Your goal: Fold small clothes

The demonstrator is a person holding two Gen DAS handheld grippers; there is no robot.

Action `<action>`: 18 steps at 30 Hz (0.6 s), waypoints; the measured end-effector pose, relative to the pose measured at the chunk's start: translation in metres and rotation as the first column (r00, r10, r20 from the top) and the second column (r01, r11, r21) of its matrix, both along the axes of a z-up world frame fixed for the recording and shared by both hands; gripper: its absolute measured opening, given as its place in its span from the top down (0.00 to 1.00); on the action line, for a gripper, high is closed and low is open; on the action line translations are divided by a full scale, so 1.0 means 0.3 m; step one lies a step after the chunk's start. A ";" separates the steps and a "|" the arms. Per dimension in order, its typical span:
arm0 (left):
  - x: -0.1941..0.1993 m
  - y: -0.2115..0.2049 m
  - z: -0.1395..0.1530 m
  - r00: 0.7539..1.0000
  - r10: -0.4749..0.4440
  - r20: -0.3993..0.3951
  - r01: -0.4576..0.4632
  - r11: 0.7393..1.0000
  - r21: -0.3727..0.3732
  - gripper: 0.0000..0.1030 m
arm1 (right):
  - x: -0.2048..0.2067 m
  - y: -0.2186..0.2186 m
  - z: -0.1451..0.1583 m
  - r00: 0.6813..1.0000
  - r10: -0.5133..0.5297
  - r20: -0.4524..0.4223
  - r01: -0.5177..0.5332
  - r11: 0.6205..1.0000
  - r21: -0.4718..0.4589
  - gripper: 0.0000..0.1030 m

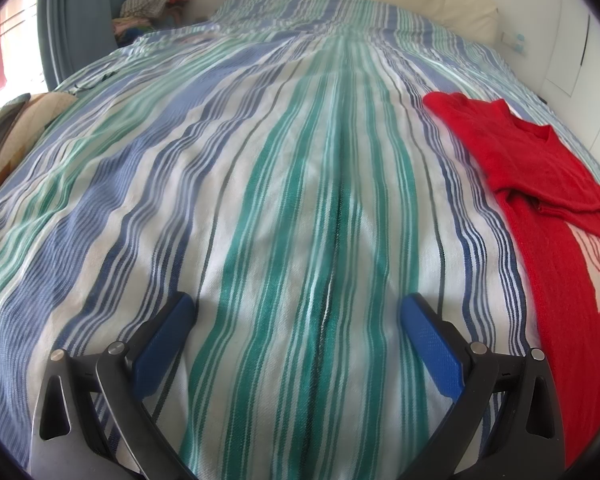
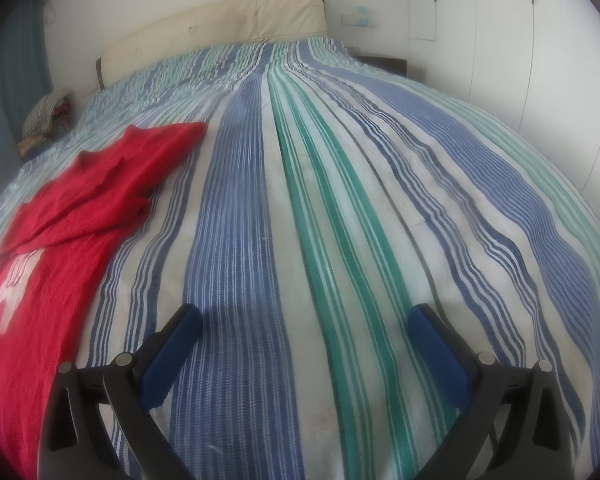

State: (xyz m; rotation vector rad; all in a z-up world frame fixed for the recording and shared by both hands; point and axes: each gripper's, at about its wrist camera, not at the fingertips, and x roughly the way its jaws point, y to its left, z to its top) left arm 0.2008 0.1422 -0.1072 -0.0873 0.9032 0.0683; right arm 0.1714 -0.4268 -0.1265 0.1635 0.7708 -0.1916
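Note:
A small red knitted garment with a white pattern lies spread on the striped bedspread; its upper part, with the neckline and a sleeve, is folded down over its body. It fills the right edge of the left wrist view and the left side of the right wrist view. My left gripper hovers open over bare bedspread, left of the garment. To the garment's right my right gripper is open too, above the bedspread. Neither holds anything.
A cream padded headboard closes the far end of the bed. A heap of clothes sits at the far left corner by a blue curtain. A cushion with a dark object lies at the bed's left edge. White wardrobe doors stand to the right.

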 end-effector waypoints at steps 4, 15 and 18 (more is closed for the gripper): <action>0.001 0.000 0.000 1.000 0.000 0.000 0.000 1.000 0.000 0.01 | -0.001 0.000 0.000 1.000 0.000 0.000 0.000 1.000 0.000 0.01; 0.001 0.002 0.000 1.000 -0.001 -0.001 0.001 1.000 -0.005 0.00 | 0.000 0.001 0.000 1.000 0.000 -0.001 0.000 1.000 -0.001 0.01; -0.003 0.017 0.012 1.000 0.001 -0.015 -0.002 0.999 -0.034 0.01 | -0.003 0.000 0.000 1.000 -0.001 -0.003 0.001 1.000 -0.002 0.01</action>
